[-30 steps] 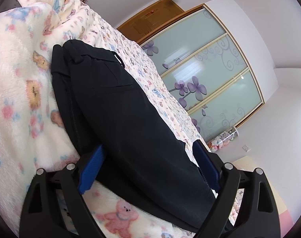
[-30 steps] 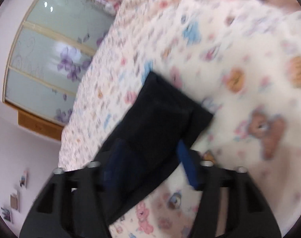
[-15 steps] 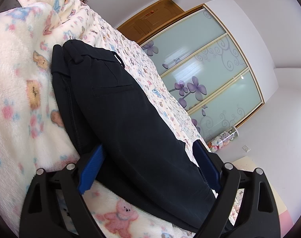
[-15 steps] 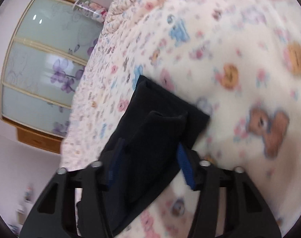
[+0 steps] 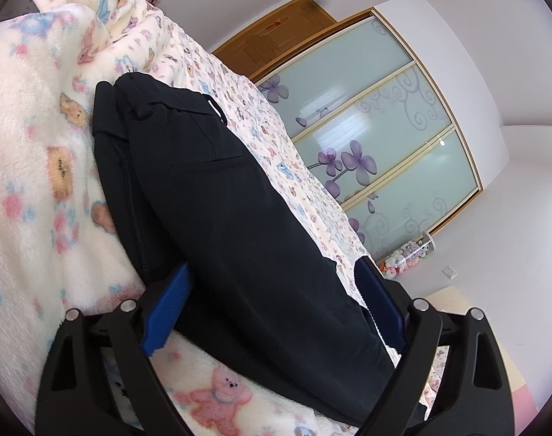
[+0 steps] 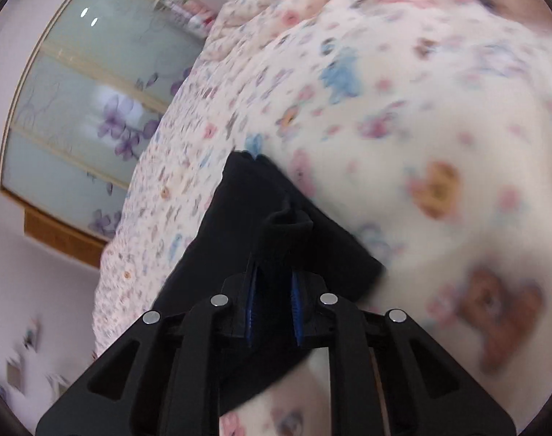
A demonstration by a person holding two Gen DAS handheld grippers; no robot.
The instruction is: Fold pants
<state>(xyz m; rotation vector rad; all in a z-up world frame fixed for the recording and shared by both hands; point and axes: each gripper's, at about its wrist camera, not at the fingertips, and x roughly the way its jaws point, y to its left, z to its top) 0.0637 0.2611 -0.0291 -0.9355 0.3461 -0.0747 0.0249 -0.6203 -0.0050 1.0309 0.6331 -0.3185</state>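
Observation:
Black pants (image 5: 217, 210) lie lengthwise on a bed with a teddy-bear blanket (image 5: 39, 181), waistband and back pocket at the far end. My left gripper (image 5: 272, 287) is open, its blue pads straddling the pants' midsection. In the right wrist view the leg end of the pants (image 6: 276, 225) is bunched up between the blue pads. My right gripper (image 6: 274, 283) is shut on that fold of fabric, which rises above the rest of the leg.
A wardrobe with frosted glass doors and purple flowers (image 5: 366, 138) stands beyond the bed, next to a wooden door (image 5: 276, 36). A jar of plush toys (image 5: 406, 258) sits on the floor. The bed edge runs along the pants' right side.
My right gripper closed from open onto the leg end of the pants and pinched up a fold. The left gripper has stayed still and open.

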